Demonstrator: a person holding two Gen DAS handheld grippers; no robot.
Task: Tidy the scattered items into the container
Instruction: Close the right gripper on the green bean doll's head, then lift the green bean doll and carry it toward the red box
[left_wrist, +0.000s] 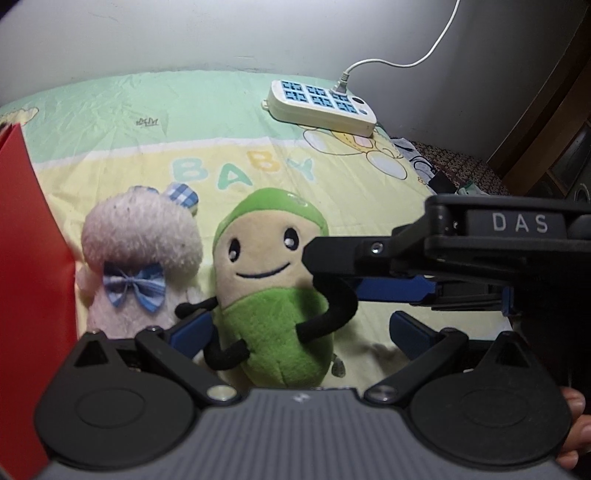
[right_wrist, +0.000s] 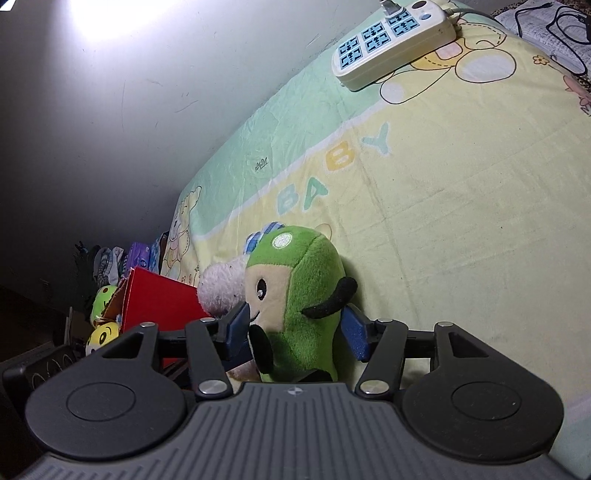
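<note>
A green plush toy (left_wrist: 273, 295) with a smiling face lies on the "BABY" bedsheet (left_wrist: 122, 147), beside a pink plush (left_wrist: 140, 258) with a blue bow. The red container (left_wrist: 29, 295) stands at the left edge. My left gripper (left_wrist: 301, 328) is open, its blue pads on either side of the green plush's lower body. My right gripper (left_wrist: 332, 277) reaches in from the right at the toy's arm. In the right wrist view the green plush (right_wrist: 295, 288) sits between the open right gripper's (right_wrist: 295, 332) blue pads, which do not squeeze it. The red container (right_wrist: 155, 299) is behind it on the left.
A white power strip (left_wrist: 321, 103) with a plugged-in cable lies at the far side of the bed against the wall. Yellow and green plush toys (right_wrist: 103, 314) show by the red container. Clutter and cables (right_wrist: 546, 26) lie past the sheet's right edge. A person's fingers (left_wrist: 572, 424) hold the left gripper.
</note>
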